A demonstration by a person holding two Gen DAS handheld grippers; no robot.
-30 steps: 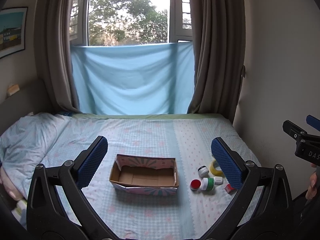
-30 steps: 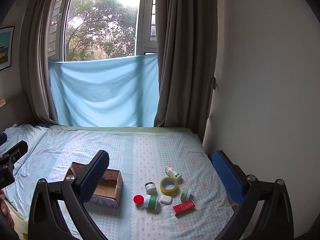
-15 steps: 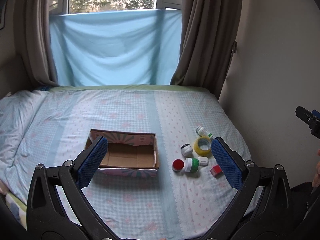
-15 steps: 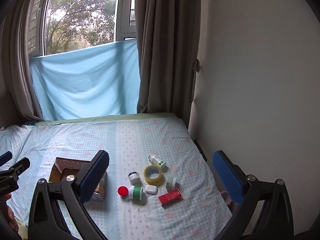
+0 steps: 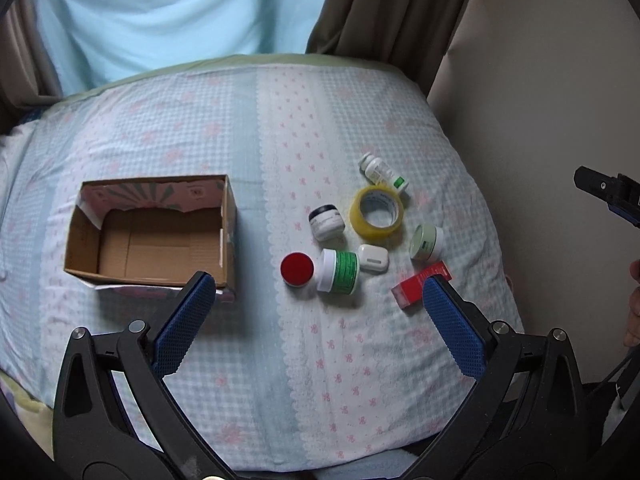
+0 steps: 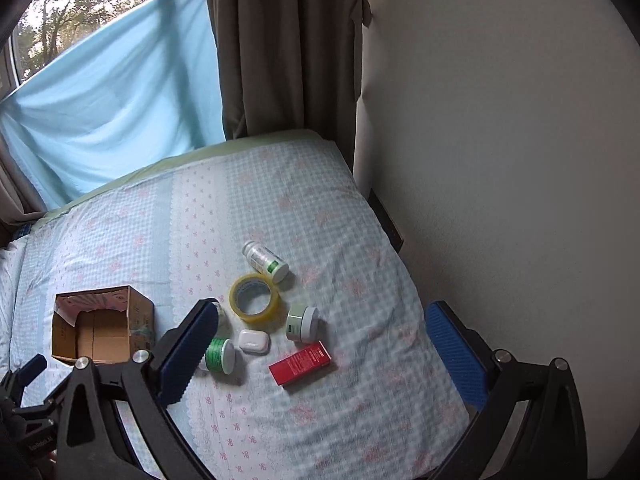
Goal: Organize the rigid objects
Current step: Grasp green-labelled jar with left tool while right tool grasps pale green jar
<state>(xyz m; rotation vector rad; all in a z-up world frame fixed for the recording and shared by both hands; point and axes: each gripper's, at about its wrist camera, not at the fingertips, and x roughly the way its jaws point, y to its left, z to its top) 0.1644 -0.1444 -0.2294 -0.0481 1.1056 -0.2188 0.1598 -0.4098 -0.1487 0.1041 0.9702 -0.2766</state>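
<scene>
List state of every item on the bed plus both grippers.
cardboard box: open, empty
tape roll: flat
pill bottle: on its side
green-label jar: on its side
red-lid jar: upright
red carton: flat
left gripper: open
right gripper: open

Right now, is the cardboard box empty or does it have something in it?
Empty. The cardboard box lies open on top, showing only its bare brown floor; the jars and tape lie outside it on the bed.

both tools have tipped downward and closer over the bed (image 5: 320, 360); window gone from the left view
</scene>
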